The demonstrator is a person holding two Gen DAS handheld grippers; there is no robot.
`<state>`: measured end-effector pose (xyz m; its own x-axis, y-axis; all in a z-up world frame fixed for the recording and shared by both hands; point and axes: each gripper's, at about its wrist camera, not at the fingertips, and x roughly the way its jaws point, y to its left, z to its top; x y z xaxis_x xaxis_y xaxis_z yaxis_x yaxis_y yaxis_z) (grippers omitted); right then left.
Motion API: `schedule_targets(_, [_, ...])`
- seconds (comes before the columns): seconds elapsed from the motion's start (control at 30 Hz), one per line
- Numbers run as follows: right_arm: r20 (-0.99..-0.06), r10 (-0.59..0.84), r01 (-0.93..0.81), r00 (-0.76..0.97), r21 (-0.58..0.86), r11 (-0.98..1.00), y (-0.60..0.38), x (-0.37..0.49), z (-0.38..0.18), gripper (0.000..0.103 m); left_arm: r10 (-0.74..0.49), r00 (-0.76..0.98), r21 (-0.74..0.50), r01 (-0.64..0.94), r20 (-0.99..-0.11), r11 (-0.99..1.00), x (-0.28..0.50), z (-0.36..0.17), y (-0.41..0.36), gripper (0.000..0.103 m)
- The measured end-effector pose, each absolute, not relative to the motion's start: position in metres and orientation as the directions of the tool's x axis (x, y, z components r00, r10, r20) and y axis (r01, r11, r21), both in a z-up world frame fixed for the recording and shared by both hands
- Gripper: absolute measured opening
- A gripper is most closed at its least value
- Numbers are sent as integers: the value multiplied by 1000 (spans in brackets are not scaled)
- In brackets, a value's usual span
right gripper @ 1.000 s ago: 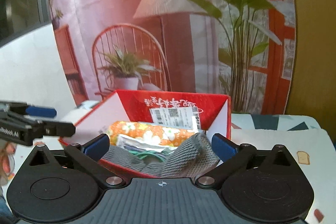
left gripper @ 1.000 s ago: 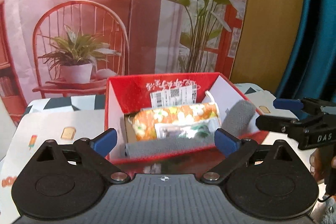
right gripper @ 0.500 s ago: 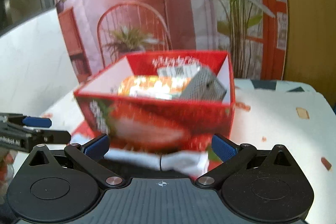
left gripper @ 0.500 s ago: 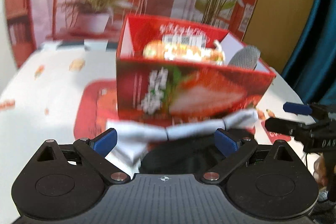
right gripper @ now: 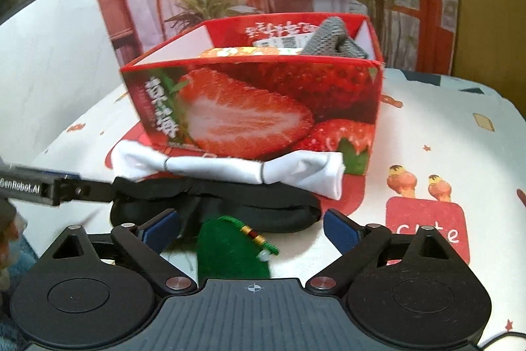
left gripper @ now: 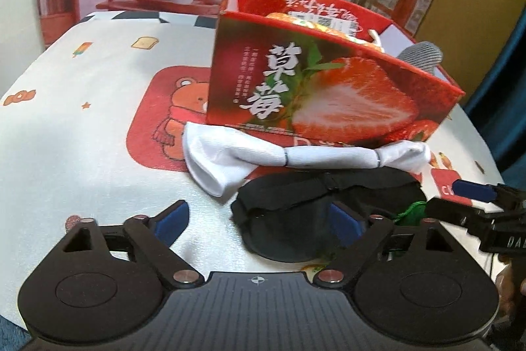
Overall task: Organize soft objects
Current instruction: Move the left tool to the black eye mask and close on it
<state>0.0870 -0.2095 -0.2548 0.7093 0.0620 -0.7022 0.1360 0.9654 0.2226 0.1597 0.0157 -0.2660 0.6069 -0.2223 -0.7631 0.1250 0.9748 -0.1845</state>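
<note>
Two soft items (left gripper: pixel 328 153) (left gripper: pixel 315 209) before box (left gripper: pixel 328 87)

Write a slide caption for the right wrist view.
Open right tongs over green pouch, before black eye mask, white sock, strawberry box.

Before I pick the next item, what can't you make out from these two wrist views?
- Contents of the red strawberry-printed cardboard box: both views, its front wall hides all but the tops of a grey knitted cloth and an orange floral item.
- Green felt pouch: right wrist, lower part behind the right gripper; left wrist, only a sliver.
- Black padded eye mask: left wrist, near edge behind the left gripper.
</note>
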Motion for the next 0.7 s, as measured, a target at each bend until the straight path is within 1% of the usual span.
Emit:
schedule_targets(0.1, [-713, 46, 171, 700, 230, 958, -221, 95, -262, 92, -202, 597, -166, 115, -776, 979, 164, -273, 13, 78])
schedule_targets(0.13, [-718, 45, 181, 695, 235, 955, -225, 98, -265, 91, -202, 592, -167, 115, -780, 979, 166, -274, 13, 76])
schedule_targets(0.17, [-724, 45, 192, 689, 241, 951, -228, 101, -268, 89, -204, 585, -168, 115, -785, 979, 168, -277, 12, 76])
schedule_targets(0.3, [-744, 47, 224, 666, 259, 939, -238, 112, -281, 89, -188, 575, -149, 115, -796, 982, 173, -285, 9, 76])
schedule_targets(0.5, [-774, 29, 259, 632, 247, 934, -244, 129, -297, 89, -168, 555, -125, 115, -815, 986, 178, -294, 8, 71])
schedule_targets(0.57, [-786, 21, 268, 617, 236, 934, -244, 134, -302, 89, -165, 558, -117, 121, -813, 986, 178, -294, 7, 71])
schedule_targets(0.63, [-788, 0, 264, 615, 207, 942, -241, 136, -304, 90, -164, 561, -115, 122, -812, 986, 178, -294, 7, 71])
schedule_targets(0.7, [-793, -8, 251, 610, 184, 950, -236, 139, -305, 95, -164, 562, -111, 128, -811, 986, 178, -294, 7, 71])
